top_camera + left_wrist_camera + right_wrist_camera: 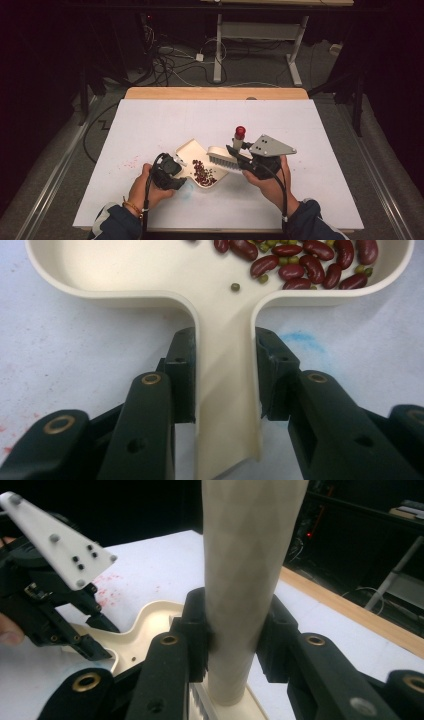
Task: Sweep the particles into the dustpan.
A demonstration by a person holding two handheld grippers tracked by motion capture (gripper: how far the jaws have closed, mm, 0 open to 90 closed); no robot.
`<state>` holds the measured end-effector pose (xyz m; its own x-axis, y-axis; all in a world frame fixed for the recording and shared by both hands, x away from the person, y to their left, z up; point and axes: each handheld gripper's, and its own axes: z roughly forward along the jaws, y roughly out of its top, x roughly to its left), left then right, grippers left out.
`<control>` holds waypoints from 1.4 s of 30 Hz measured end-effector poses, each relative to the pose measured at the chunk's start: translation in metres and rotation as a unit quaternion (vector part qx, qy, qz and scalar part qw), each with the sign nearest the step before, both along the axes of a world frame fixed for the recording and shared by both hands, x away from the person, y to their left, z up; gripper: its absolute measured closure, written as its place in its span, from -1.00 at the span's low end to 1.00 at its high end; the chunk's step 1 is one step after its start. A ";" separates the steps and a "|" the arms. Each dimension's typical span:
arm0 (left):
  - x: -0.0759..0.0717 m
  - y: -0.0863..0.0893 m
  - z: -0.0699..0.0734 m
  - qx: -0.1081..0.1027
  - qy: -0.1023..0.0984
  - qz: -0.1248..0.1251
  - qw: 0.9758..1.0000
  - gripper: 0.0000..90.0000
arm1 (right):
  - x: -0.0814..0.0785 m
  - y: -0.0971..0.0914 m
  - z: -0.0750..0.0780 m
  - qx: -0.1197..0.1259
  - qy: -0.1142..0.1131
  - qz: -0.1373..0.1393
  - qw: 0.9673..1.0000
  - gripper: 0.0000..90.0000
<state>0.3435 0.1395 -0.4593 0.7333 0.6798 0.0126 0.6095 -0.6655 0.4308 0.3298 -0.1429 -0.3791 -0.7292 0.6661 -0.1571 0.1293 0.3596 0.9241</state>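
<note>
Dustpan: one cream dustpan (192, 150) is lying on the white table (150, 125), near its front middle.
Left gripper: the left gripper (225, 375) is clamping both jaws on the dustpan's handle.
Brush: one cream brush (224, 157) with a red-tipped handle is resting just beside the pan's open edge.
Right gripper: the right gripper (232, 630) is squeezing the brush handle between its two jaws.
Beans: about a dozen red beans (310, 265) and several small green ones are sitting in the pan; an exact count cannot be told.

You're in a lab: beyond the white tabletop (150, 125), cables (170, 62) sprawl over the floor beside a metal desk frame (260, 45), all in darkness
</note>
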 end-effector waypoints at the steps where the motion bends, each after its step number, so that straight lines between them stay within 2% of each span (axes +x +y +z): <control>1: 0.000 0.000 0.000 0.000 -0.002 -0.002 1.000 0.43 | 0.001 -0.002 0.001 0.002 -0.002 -0.003 1.000 0.56; 4: -0.003 0.002 -0.001 0.000 -0.017 0.001 1.000 0.43 | 0.002 -0.010 0.006 0.009 -0.004 -0.012 1.000 0.56; 8: -0.006 0.006 -0.005 -0.013 -0.027 0.003 1.000 0.43 | 0.004 -0.020 0.010 0.014 -0.007 -0.023 1.000 0.56; 12: -0.006 0.013 -0.009 -0.030 -0.023 0.007 0.999 0.43 | 0.006 -0.031 0.012 0.017 -0.009 -0.033 0.999 0.56; 18: -0.007 0.017 -0.010 -0.039 -0.021 0.017 0.999 0.43 | 0.009 -0.042 0.014 0.020 -0.008 -0.045 0.999 0.56; 32: -0.007 0.023 -0.010 -0.040 -0.019 0.036 0.998 0.43 | 0.008 -0.058 0.014 0.013 -0.007 -0.054 0.998 0.56; 42: -0.010 0.039 -0.011 -0.045 -0.020 0.063 0.997 0.43 | 0.004 -0.083 0.024 0.021 -0.012 -0.064 0.998 0.56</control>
